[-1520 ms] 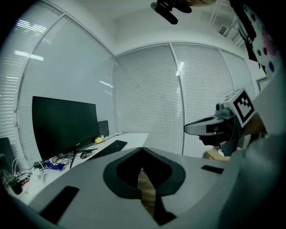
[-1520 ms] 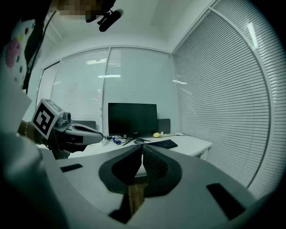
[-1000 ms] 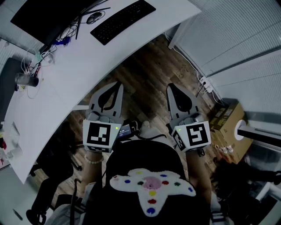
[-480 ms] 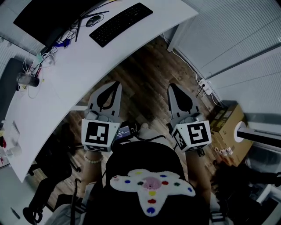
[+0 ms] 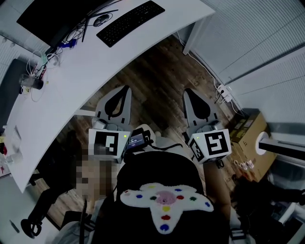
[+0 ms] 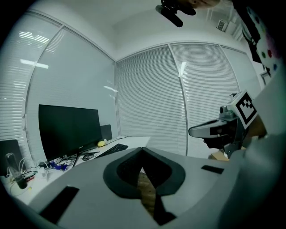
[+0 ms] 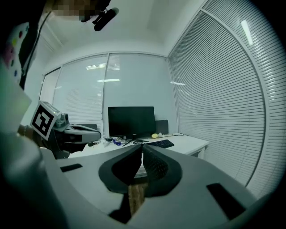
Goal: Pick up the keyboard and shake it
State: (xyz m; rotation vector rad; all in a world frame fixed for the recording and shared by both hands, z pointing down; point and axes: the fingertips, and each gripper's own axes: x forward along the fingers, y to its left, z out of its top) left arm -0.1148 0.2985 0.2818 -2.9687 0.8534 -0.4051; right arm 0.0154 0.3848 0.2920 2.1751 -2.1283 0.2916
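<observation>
Step in hand: the approach is judged to be under way; nothing is lifted yet.
Keyboard (image 5: 129, 22): it lies flat on the desk (image 5: 71, 90), at 11 o'clock from both grippers in the head view and well apart from them. It sits near the 1 o'clock end of the desk, just in front of the monitor (image 5: 52, 14).
Left gripper (image 5: 125, 88): the jaws are pressed together with nothing between them, and it is held over the wooden floor (image 5: 157, 66), off the desk edge.
Right gripper (image 5: 188, 91): the jaws are likewise pressed together and empty; it is held beside the left one, at its 3 o'clock.
How it is best done: both pairs of jaws would have to be spread before the keyboard is reached. 1 gripper is best brought to each short end, so that the board is kept level while shaken. The frame edge should be pinched rather than the keys. The lift should be kept low at first, since a cord may be attached; this cannot be made out here.
Desks: 1, white and curved.
Monitors: 1, dark.
Cardboard boxes (image 5: 245, 136): 1, on the floor at 4 o'clock.
Keyboards: 1, black.
Grippers: 2.
Mice (image 5: 101, 19): 1, at the keyboard's 9 o'clock.
</observation>
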